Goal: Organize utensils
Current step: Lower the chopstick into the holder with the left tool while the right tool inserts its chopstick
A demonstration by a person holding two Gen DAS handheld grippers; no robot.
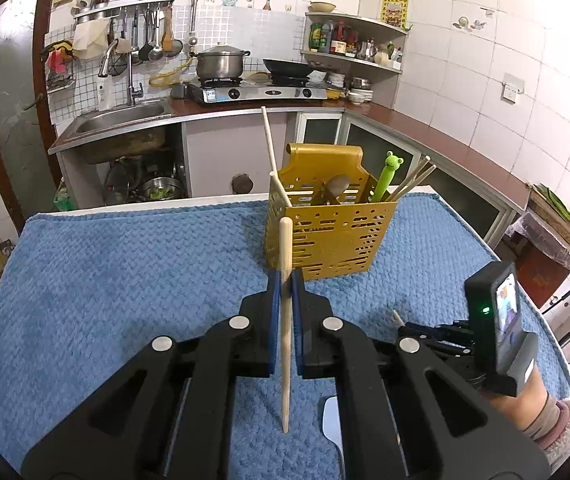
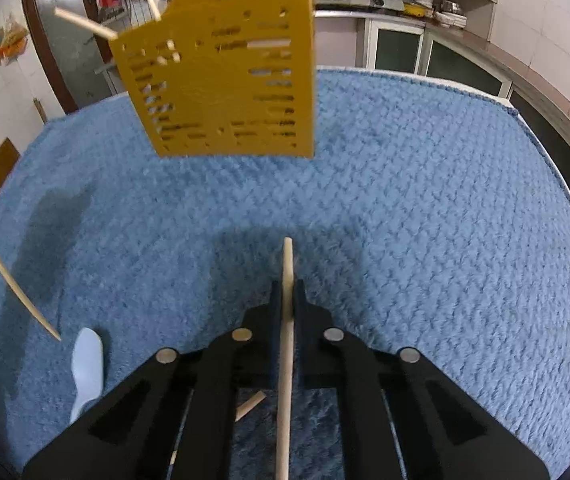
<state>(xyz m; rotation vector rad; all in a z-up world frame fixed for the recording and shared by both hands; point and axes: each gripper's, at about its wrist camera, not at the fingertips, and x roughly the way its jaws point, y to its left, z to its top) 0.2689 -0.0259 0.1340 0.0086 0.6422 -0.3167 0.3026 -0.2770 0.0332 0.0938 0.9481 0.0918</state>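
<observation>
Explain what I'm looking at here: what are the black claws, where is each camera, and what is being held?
A person holds a hand-held gripper in each hand; each picture comes from a fisheye camera on one gripper, looking along its fingers. The left gripper is shut on a wooden chopstick. The right gripper is shut on another chopstick. Ahead, on a blue towel, stands a yellow utensil holder with chopsticks and a green frog-topped utensil. A pale blue spoon lies on the towel.

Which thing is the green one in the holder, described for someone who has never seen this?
On the blue towel stands a yellow perforated holder. In its right compartment, beside pale chopsticks, a bright green handle sticks up. Only it is green and topped with a frog's head.
</observation>
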